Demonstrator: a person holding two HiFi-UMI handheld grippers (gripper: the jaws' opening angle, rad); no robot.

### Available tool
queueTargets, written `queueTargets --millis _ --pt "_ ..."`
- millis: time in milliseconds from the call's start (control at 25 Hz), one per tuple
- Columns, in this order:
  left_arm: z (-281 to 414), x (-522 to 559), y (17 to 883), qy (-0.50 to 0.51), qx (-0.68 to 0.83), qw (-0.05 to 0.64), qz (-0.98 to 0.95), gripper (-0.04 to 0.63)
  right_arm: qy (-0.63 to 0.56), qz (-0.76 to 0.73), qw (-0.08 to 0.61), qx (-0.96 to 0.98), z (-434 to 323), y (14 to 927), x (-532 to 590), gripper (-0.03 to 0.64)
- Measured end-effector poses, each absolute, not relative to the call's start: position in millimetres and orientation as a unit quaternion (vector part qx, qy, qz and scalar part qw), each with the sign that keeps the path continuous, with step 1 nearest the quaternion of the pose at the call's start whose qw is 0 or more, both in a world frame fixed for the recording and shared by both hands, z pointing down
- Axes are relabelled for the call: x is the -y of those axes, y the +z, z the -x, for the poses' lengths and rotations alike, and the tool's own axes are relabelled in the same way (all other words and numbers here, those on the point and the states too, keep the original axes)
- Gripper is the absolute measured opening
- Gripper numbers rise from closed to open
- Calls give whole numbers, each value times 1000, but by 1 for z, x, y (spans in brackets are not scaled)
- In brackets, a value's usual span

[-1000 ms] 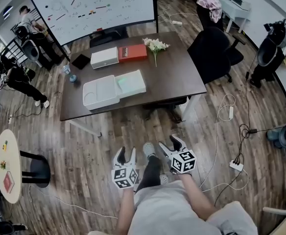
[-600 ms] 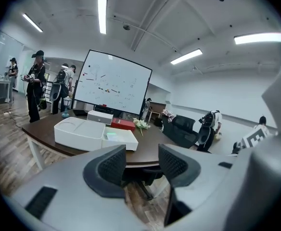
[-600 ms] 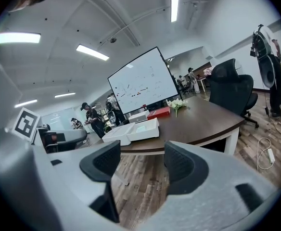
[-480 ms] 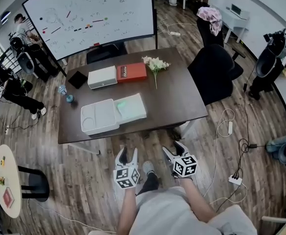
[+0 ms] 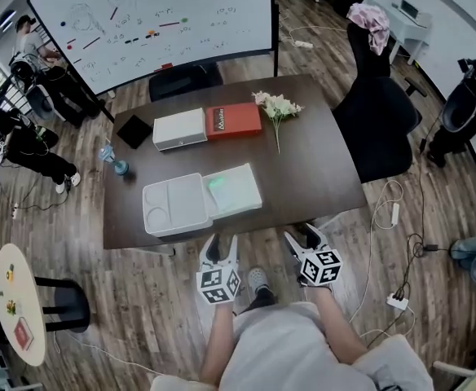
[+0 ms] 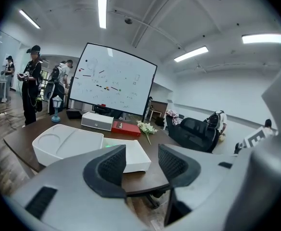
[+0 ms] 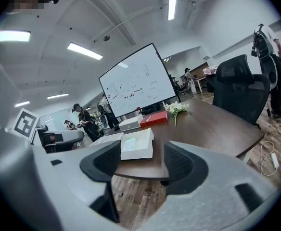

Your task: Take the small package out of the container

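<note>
A white container [image 5: 169, 210] lies open near the desk's [image 5: 319, 161] front edge. The small greenish package [image 5: 224, 187] sits in its right half, at 12 o'clock from the left gripper [image 5: 221, 244]. The left gripper and right gripper [image 5: 306, 236] both hover with jaws apart and empty. Likely risk: the light container slides or lifts with the package.

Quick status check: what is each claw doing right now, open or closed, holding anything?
Left claw: open, holding nothing.
Right claw: open, holding nothing.
</note>
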State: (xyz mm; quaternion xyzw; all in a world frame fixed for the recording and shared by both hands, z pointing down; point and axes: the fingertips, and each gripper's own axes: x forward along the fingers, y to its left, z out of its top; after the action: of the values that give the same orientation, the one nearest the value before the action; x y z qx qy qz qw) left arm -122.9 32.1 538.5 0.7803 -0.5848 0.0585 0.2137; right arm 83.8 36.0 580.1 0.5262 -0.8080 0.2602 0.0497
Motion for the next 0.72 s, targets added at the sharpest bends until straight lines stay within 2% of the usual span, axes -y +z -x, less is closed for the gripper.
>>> queueTargets --millis 360,720 --pt "152 30 549 62 591 232 -770 199 274 -526 25 805 -78 588 25 278" --pt "165 41 568 86 603 241 -755 201 291 -519 18 803 -68 605 47 258"
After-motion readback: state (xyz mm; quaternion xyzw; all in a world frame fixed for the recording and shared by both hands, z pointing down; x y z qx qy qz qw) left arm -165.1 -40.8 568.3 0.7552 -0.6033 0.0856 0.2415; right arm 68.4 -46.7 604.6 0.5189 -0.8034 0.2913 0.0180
